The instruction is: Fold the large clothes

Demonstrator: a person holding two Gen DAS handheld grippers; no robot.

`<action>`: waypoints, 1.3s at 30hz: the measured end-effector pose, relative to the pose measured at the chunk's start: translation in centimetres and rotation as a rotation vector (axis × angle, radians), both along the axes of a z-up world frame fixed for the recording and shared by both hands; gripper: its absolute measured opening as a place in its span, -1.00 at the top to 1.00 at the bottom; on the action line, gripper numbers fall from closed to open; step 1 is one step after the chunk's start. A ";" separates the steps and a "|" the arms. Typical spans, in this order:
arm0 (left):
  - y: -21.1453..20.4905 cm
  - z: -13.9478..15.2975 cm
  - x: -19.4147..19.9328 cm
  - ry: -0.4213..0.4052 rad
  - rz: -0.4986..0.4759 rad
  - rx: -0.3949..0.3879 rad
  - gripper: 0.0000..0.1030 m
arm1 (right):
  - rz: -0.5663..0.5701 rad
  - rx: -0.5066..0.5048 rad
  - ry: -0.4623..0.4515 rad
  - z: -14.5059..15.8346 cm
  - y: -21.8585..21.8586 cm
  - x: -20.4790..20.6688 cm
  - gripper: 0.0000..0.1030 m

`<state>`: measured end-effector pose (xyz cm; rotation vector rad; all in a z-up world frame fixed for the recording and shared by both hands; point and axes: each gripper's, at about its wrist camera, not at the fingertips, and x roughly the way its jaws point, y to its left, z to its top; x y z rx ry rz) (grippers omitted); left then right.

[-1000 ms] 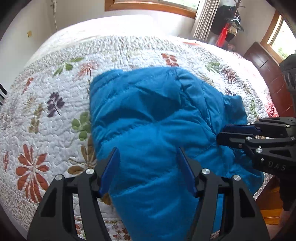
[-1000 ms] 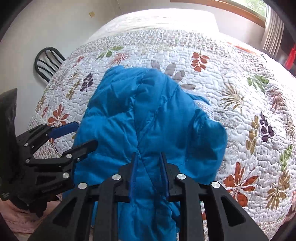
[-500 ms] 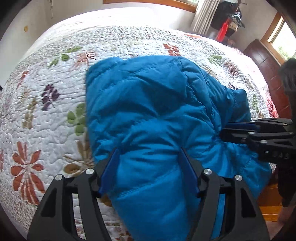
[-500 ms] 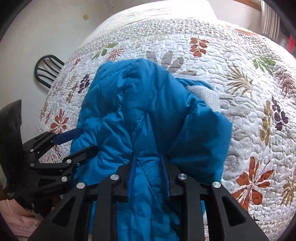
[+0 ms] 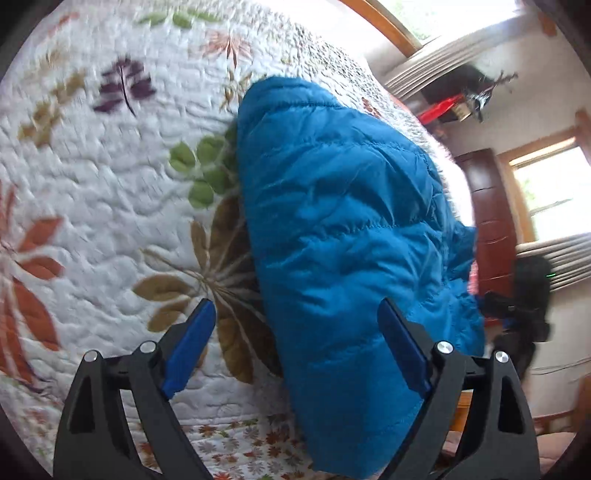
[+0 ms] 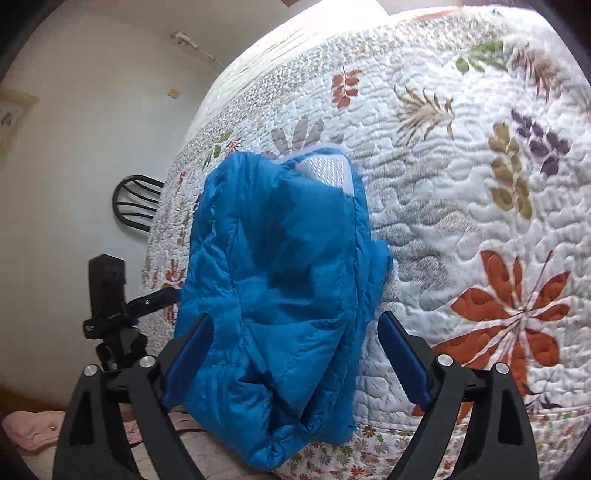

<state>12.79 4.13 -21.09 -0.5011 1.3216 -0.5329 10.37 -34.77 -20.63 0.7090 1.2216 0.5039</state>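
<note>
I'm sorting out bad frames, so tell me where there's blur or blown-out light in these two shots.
Left wrist view: the quilt is smeared by motion blur at left, and the windows are blown out white. Right wrist view: sharper overall, the blue jacket crisp, only the bed's far top edge overexposed.

Big bed (image 6: 461, 229) with white quilt (image 5: 92, 192), leaf and flower pictures. Puffy blue jacket (image 5: 351, 240) lies bunched on quilt, hanging over near edge.
</note>
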 end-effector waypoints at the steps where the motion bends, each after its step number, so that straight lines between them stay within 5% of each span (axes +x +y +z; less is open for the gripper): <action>1: 0.1 -0.6 0.0 0.018 0.002 -0.033 -0.73 | -0.006 0.037 0.018 -0.9 -0.4 0.1 -0.76; 6: -0.7 -2.6 -0.2 0.047 -0.027 -0.169 -0.77 | -0.022 0.169 0.064 -4.3 -0.9 0.4 -0.85; 17: -5.5 -4.9 -0.4 0.074 -0.136 -0.280 -0.89 | -0.017 0.281 0.080 -7.0 0.4 0.9 -0.92; 21: -7.8 -4.2 -0.8 0.045 -0.172 -0.251 -0.89 | 0.031 0.316 0.085 -6.9 2.6 1.1 -0.50; 28: -8.2 -1.8 -1.3 -0.043 -0.153 -0.278 -0.40 | 0.065 0.261 -0.021 -4.1 4.4 0.3 -0.10; 39: -8.0 3.6 -1.7 -0.198 -0.135 -0.298 -0.36 | 0.121 0.210 -0.204 2.3 7.7 2.7 -0.03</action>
